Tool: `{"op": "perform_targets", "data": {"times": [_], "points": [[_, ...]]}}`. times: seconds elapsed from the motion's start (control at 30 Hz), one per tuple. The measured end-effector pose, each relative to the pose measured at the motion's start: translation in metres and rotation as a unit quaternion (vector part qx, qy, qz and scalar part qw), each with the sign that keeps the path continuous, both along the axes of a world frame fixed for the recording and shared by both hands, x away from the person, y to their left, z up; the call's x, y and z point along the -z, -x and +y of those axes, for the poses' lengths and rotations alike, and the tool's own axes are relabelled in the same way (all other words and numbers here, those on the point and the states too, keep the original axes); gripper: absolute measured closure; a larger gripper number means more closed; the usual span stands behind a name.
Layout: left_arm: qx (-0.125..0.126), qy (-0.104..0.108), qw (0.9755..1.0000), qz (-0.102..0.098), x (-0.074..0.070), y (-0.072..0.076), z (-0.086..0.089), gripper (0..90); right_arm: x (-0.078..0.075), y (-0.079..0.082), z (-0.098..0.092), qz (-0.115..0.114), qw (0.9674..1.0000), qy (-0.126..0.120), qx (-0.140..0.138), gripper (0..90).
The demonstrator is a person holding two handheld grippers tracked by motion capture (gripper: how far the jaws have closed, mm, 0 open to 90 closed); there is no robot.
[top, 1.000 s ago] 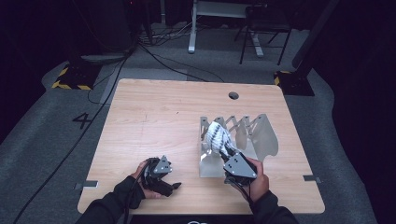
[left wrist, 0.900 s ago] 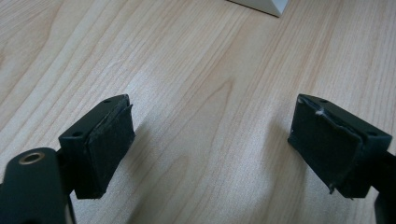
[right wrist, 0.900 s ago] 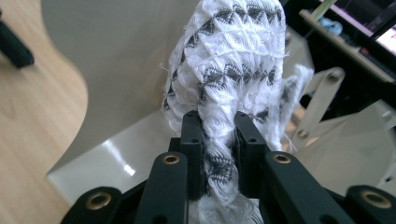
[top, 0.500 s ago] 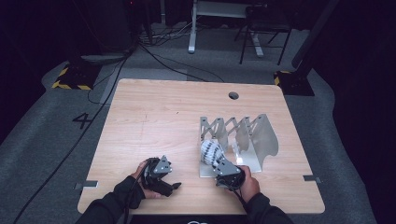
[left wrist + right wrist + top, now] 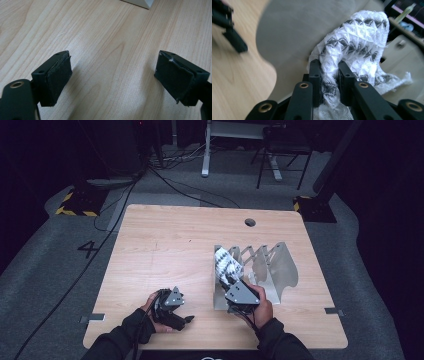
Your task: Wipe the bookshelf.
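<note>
At the rack's [image 5: 280, 270] nine-o'clock slot, right gripper [image 5: 235, 287] pinches the patterned cloth [image 5: 227, 265]. Cloth judged light, limp, snag-prone; a bunched fold is the best hold. Left gripper [image 5: 187, 318] rests open, empty, on the table [image 5: 165, 245].

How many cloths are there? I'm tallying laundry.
1: the patterned cloth is clamped in the right gripper at the metal rack; others may hide behind its dividers.

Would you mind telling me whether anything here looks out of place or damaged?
The black-and-white cloth is bunched in the metal rack, a holder built for flat things. It is frayed at one edge. The pad on one of the left gripper fingers looks torn and peeling.
</note>
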State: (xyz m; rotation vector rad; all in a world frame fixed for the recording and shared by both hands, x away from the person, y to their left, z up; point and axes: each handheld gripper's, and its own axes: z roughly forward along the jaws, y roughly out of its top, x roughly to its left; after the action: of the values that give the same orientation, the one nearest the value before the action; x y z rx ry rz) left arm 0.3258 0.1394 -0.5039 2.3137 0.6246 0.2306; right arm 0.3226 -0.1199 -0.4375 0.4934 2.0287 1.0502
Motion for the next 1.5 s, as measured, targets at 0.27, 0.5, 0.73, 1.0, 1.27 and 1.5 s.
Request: {"op": "perform_targets", "data": {"times": [0.27,0.5,0.73,1.0,1.27,1.5], "points": [[0.000,0.000,1.0000,-0.001,0.000,0.000,0.000,13.9,0.009,-0.005,0.006,0.043,0.9986,0.020,-0.022,77.0],[0.000,0.000,1.0000,0.000,0.000,0.000,0.000,13.9,0.044,-0.008,0.014,0.115,0.9902,0.062,-0.048,77.0],[0.001,0.000,1.0000,0.000,0.000,0.000,0.000,14.1,0.061,-0.001,0.019,0.136,0.9853,0.081,-0.064,76.9],[0.005,-0.007,1.0000,0.004,-0.003,0.000,0.000,16.0,0.057,0.011,0.010,0.169,0.9775,0.087,-0.092,76.7],[0.013,0.011,0.9998,0.009,-0.011,-0.002,-0.003,24.9,0.052,0.021,-0.012,0.189,0.9735,0.091,-0.091,76.5],[0.013,0.034,0.9993,-0.011,-0.022,-0.005,-0.002,25.1,0.050,0.025,-0.035,0.198,0.9732,0.088,-0.076,76.4]]}}
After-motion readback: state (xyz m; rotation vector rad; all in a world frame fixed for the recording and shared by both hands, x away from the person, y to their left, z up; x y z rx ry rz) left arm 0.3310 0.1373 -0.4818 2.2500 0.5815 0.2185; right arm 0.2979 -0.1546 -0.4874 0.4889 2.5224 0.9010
